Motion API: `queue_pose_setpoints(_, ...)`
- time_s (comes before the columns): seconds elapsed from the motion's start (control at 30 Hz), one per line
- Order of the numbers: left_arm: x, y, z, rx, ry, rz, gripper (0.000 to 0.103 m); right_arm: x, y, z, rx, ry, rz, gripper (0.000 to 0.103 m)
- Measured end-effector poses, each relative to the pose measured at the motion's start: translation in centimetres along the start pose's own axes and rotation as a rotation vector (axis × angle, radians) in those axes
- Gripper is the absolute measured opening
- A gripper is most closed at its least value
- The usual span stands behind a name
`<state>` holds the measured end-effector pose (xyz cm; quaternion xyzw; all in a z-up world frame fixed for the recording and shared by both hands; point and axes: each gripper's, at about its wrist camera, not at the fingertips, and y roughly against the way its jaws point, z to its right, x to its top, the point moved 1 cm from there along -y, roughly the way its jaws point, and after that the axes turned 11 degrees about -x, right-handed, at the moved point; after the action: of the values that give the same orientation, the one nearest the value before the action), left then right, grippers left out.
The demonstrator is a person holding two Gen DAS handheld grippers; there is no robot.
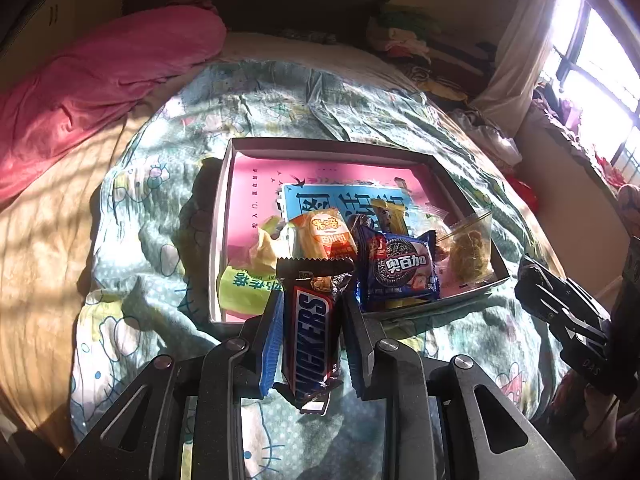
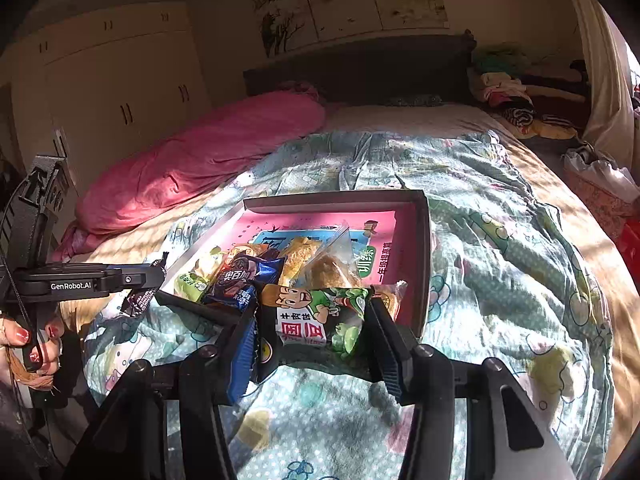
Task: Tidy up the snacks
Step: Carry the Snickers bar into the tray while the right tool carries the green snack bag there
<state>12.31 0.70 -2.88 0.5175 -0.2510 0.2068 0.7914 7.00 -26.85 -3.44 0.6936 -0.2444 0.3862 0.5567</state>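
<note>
My left gripper (image 1: 310, 300) is shut on a Snickers bar (image 1: 310, 332) and holds it above the quilt, just in front of the near wall of a shallow grey box (image 1: 218, 216). The box has a pink book on its floor and holds several snacks, among them a blue cookie pack (image 1: 400, 272) and an orange cake pack (image 1: 326, 236). My right gripper (image 2: 312, 312) is shut on a green pea snack bag (image 2: 320, 316) at the near right corner of the box (image 2: 424, 256). The left gripper also shows in the right wrist view (image 2: 140, 280).
The box lies on a teal cartoon quilt (image 1: 168, 240) on a bed. A pink blanket roll (image 1: 92, 88) lies at the far left. Clothes are piled by the headboard (image 2: 504, 92). A window (image 1: 592, 80) is on the right and a wardrobe (image 2: 120, 92) on the left.
</note>
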Motion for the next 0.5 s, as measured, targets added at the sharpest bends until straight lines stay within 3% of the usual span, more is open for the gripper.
queue_pose_setpoints(0.5, 1.1, -2.0, -0.9, 0.02, 0.03, 0.0, 0.029, 0.8, 0.0, 2.1, -0.038, -0.074, 0.034, 0.052)
